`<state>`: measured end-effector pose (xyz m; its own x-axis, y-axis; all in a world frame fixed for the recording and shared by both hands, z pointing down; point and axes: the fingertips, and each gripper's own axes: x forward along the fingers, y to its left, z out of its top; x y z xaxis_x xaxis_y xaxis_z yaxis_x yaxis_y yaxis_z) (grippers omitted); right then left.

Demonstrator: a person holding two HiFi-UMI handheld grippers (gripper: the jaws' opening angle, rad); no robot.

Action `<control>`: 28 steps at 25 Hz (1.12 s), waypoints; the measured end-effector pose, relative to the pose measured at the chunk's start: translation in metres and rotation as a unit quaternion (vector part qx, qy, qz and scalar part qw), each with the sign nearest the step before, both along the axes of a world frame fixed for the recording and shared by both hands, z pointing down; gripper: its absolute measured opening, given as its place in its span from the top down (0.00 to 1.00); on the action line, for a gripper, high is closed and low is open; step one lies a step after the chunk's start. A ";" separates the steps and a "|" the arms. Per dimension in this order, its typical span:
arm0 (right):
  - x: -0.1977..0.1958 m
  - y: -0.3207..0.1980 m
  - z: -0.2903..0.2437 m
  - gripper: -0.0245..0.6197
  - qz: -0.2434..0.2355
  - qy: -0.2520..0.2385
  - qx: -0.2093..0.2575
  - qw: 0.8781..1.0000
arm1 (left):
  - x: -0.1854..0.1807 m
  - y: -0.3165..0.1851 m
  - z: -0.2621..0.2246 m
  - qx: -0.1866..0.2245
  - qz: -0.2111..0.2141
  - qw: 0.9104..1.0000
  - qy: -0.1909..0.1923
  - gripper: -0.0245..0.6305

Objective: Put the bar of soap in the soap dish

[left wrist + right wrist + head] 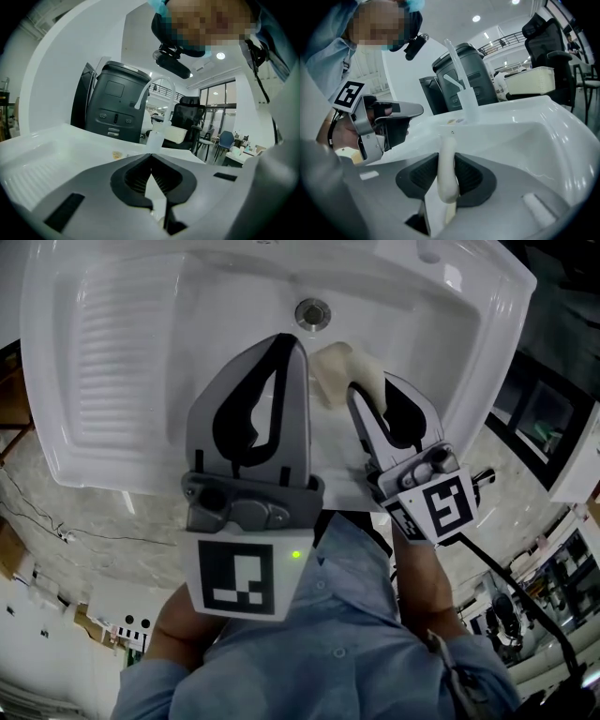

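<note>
Over the sink [141,334], the right tool [370,388] grips the soap [342,367].

White sink [141,296] with drain [312,312] and tap [466,105], a black bin [117,105] beyond it

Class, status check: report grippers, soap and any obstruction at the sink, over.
Left gripper shut, empty. Right gripper shut on cream soap bar, over the sink. Soap dish not in view; no obstruction seen.

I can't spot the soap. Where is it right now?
The soap is clamped on edge between the right gripper's jaws. In the head view it hangs over the sink, just below the drain.
</note>
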<state>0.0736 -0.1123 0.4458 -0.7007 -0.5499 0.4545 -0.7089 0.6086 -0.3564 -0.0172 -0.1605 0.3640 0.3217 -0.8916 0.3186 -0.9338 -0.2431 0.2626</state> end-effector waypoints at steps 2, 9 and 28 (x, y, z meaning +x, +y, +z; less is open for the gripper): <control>0.001 -0.001 0.007 0.80 -0.007 0.005 -0.007 1.000 | 0.000 -0.003 0.004 -0.005 -0.003 1.000 0.003 0.95; -0.001 -0.001 0.027 0.80 -0.013 0.008 -0.039 0.999 | -0.010 -0.004 0.016 -0.013 -0.013 1.000 0.012 0.95; -0.012 0.013 0.067 0.80 -0.096 0.059 -0.131 0.985 | -0.024 -0.013 0.024 -0.017 -0.034 0.999 0.024 0.95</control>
